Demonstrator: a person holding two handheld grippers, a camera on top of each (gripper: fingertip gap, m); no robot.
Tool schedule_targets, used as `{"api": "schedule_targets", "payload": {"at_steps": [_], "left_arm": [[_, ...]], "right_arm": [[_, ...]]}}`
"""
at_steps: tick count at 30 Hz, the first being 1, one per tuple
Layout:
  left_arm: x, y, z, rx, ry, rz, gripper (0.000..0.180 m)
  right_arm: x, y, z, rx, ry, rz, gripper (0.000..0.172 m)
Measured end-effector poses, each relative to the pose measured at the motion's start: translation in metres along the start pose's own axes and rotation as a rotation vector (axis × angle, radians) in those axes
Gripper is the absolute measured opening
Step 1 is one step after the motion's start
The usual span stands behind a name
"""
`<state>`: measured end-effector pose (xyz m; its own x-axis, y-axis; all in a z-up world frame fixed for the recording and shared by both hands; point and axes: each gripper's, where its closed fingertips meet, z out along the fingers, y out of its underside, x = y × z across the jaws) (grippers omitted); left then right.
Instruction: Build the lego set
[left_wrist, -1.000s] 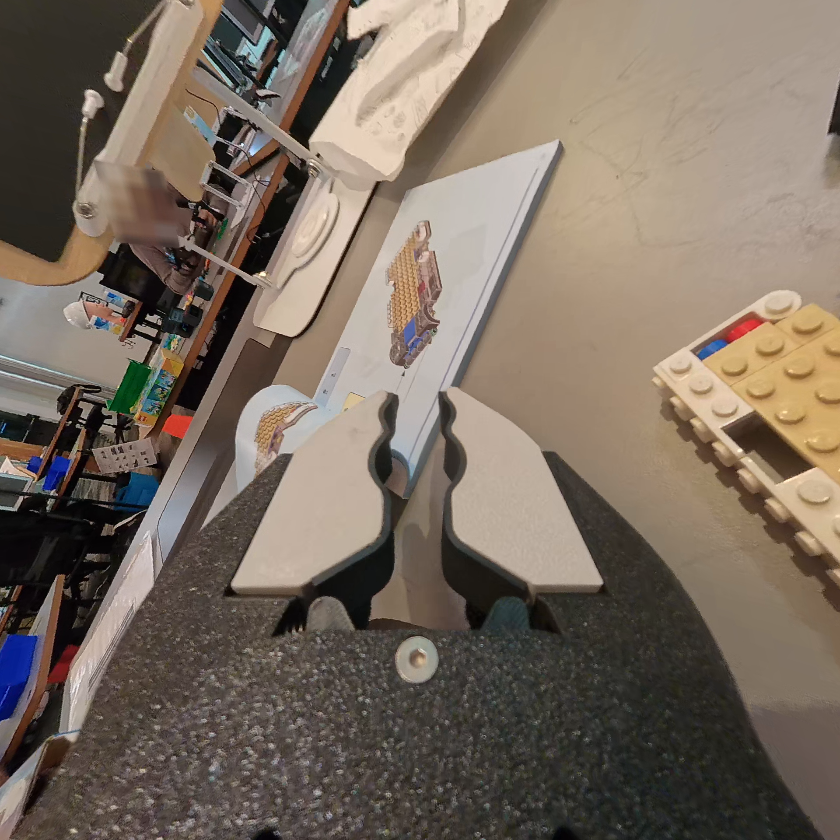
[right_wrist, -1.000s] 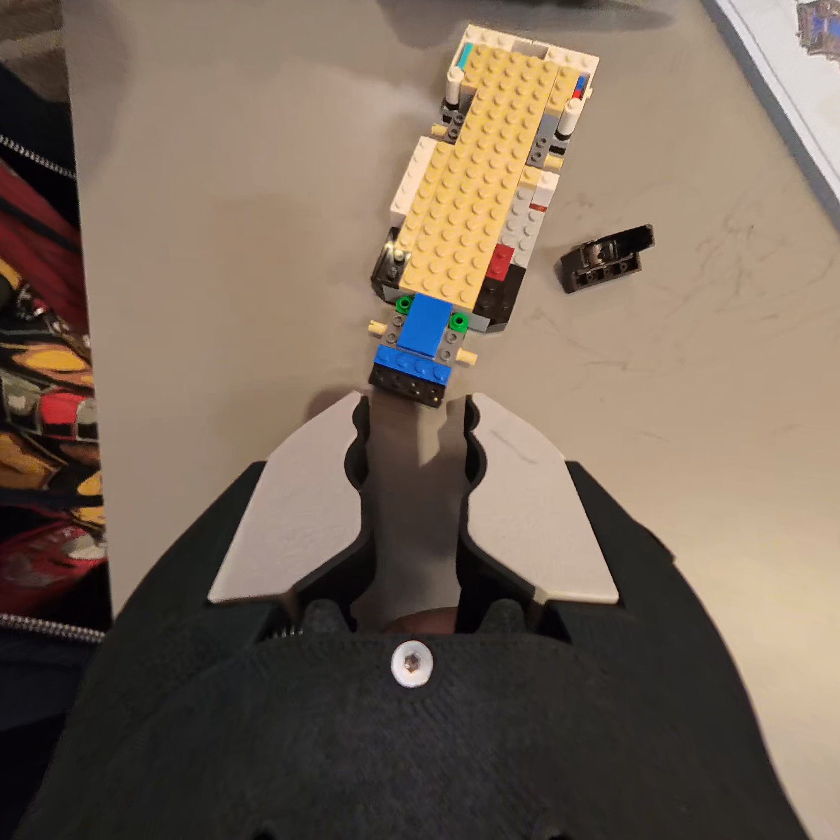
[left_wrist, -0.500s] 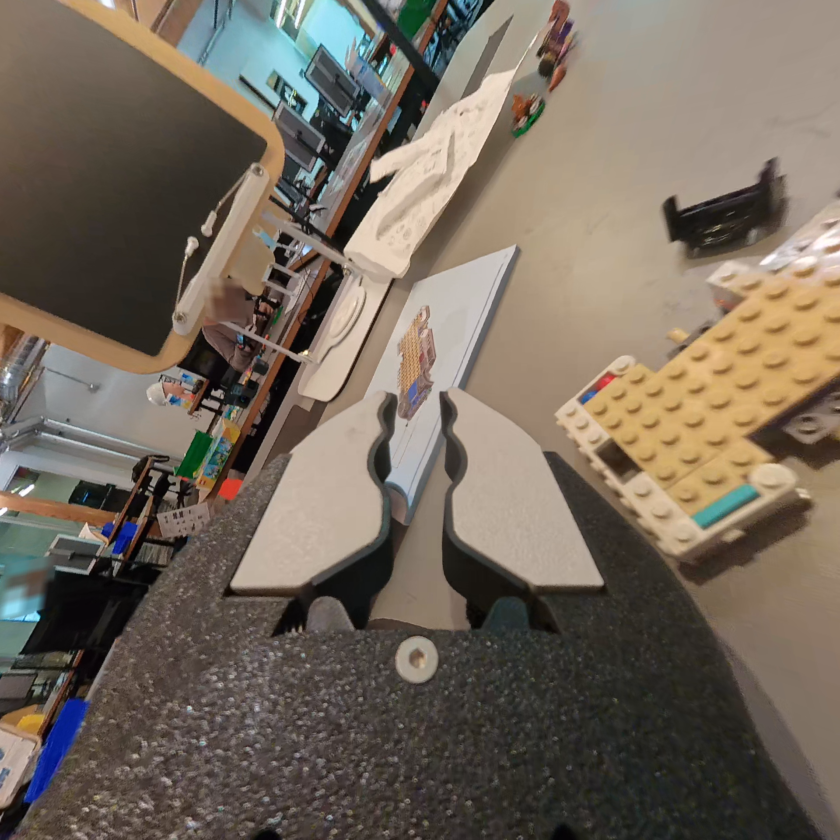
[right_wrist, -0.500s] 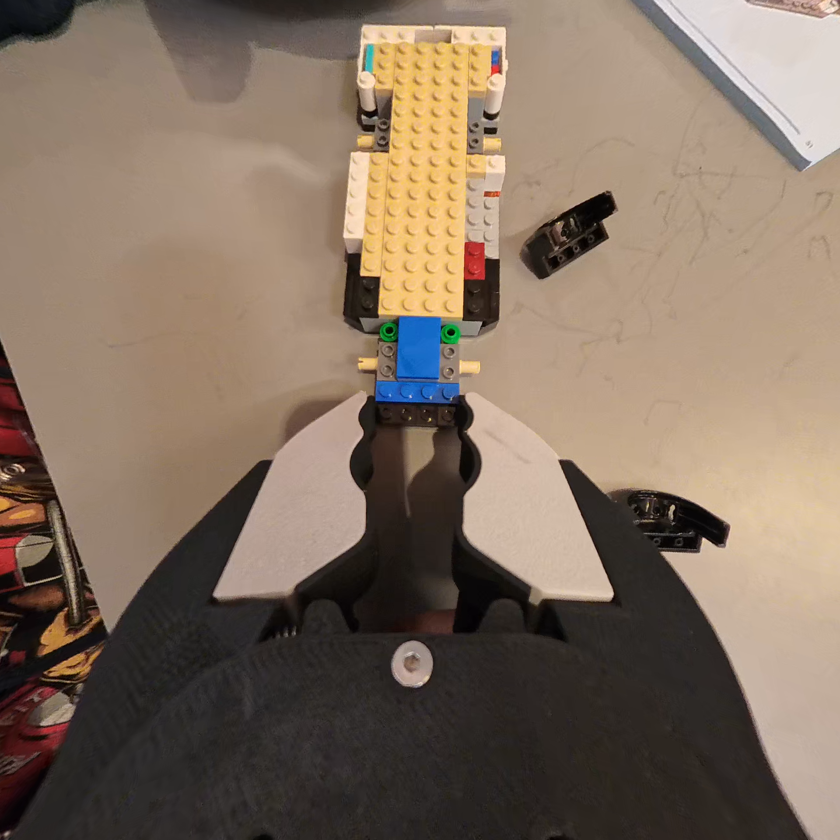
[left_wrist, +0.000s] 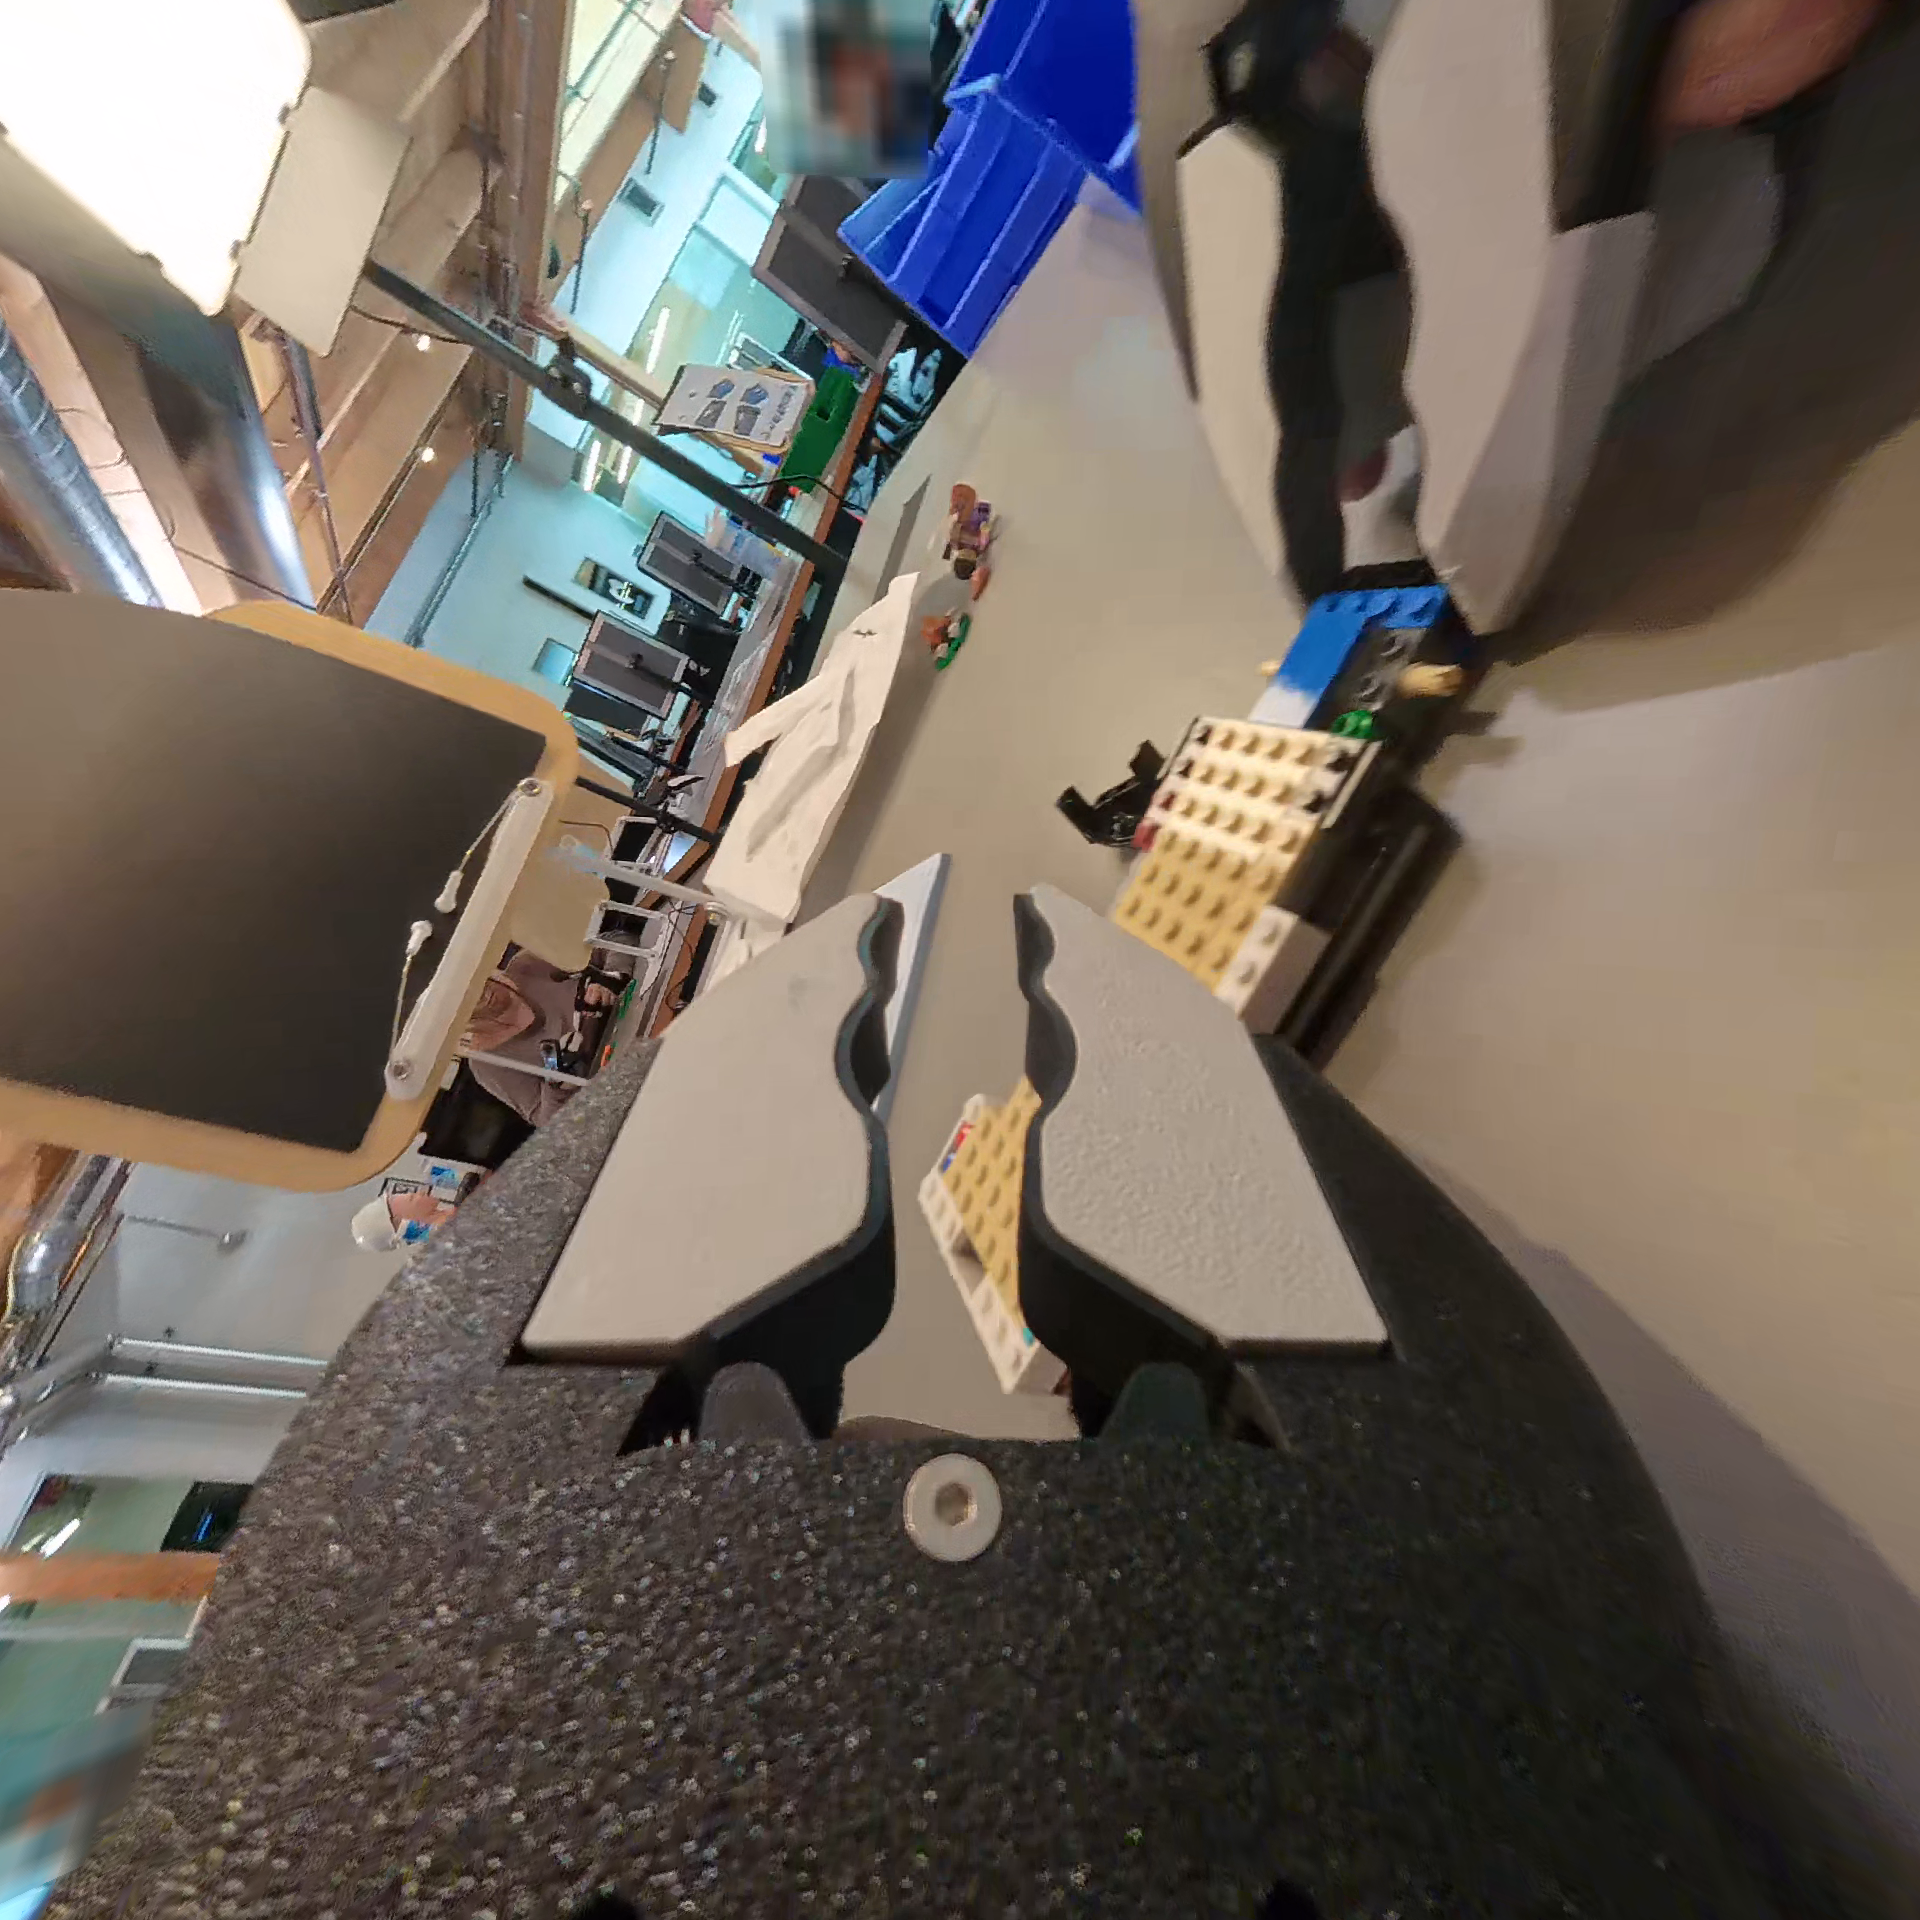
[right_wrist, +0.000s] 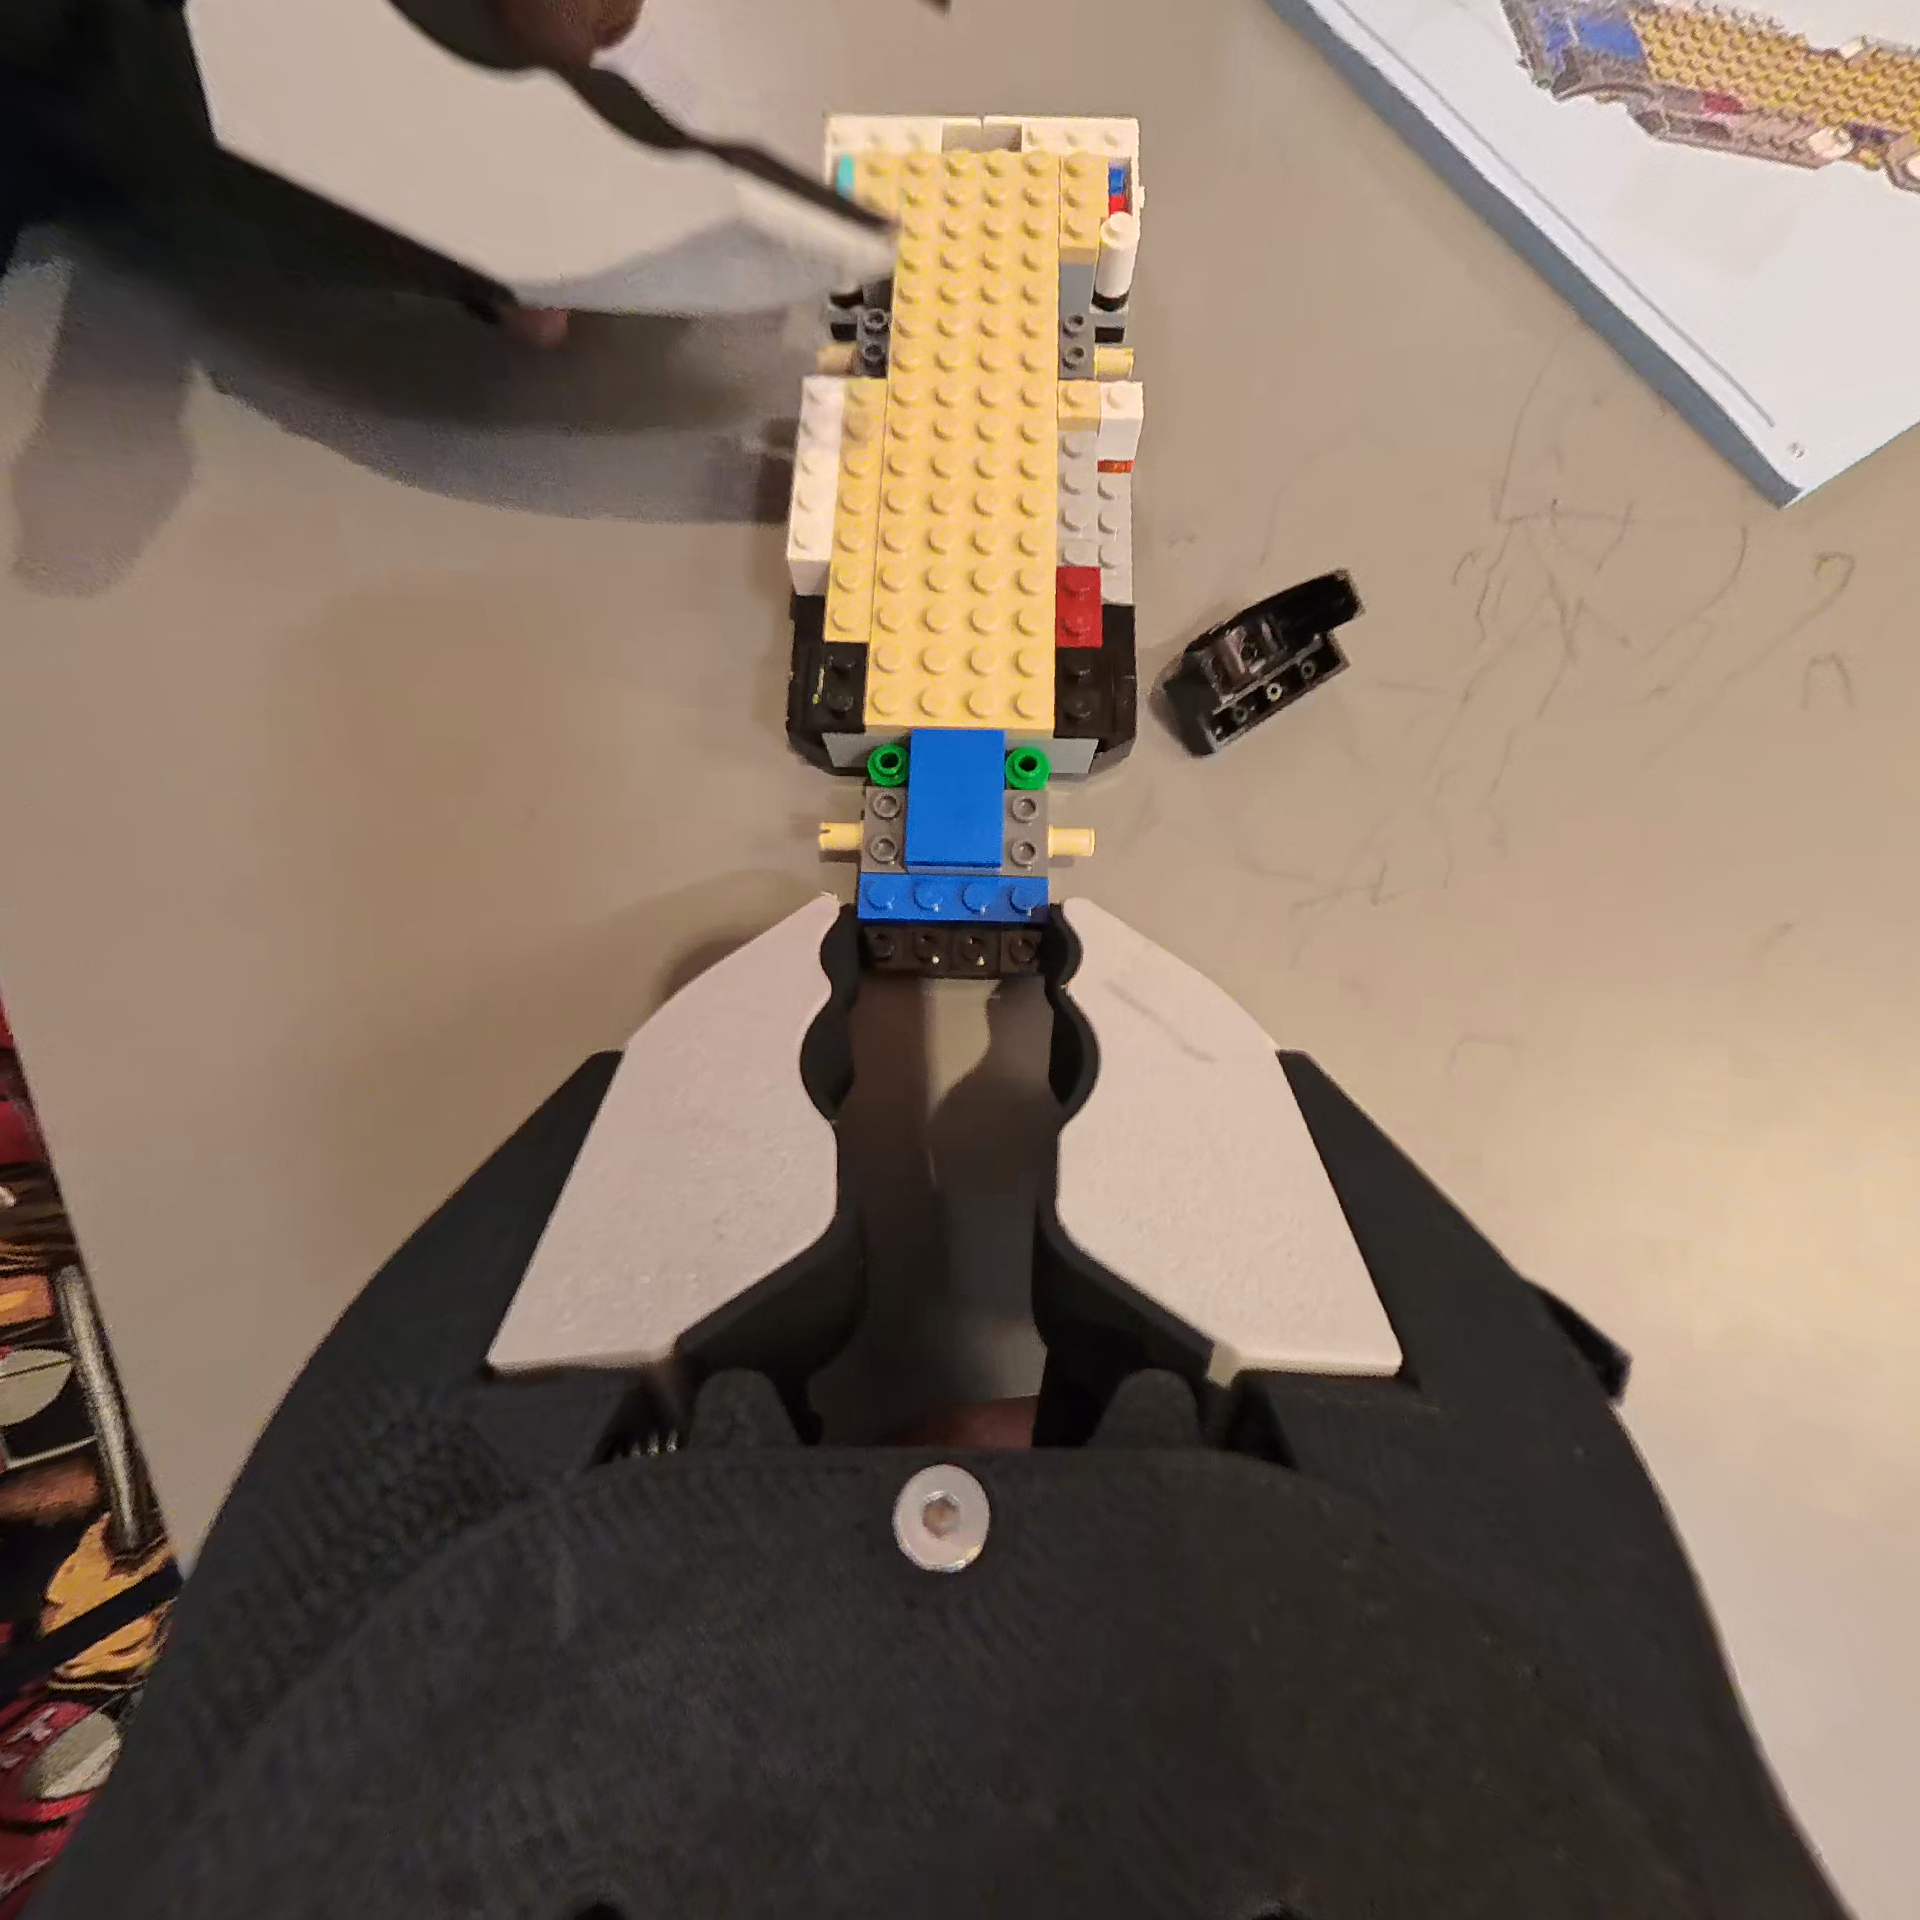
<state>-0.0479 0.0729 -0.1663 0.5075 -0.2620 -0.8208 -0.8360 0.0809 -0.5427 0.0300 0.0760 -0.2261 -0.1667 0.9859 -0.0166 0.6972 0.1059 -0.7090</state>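
- Our right gripper is clamped on the near end of the brick model: both fingertips press the sides of the black brick under the blue brick.
- From that grip, the model runs straight out toward 12 o'clock, flat on the grey table; its long axis lines up with the fingers.
- Our left gripper has its fingers apart with nothing between the tips. It sits over the model's far end, part of which shows through the gap nearer the gripper body.
- In the left wrist view, the rest of the model lies at about 1 o'clock, with the right gripper beyond it.
- A loose black piece lies just beside the model at 2 o'clock in the right wrist view; the instruction booklet lies farther off the same way.
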Motion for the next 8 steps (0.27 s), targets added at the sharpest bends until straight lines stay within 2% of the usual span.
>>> {"api": "schedule_targets", "payload": {"at_steps": [8], "left_arm": [[-0.002,0.010,0.003,-0.043,-0.003,0.005,0.022]], "right_arm": [[-0.002,-0.013,0.018,-0.021,-0.032,-0.039,0.034]]}}
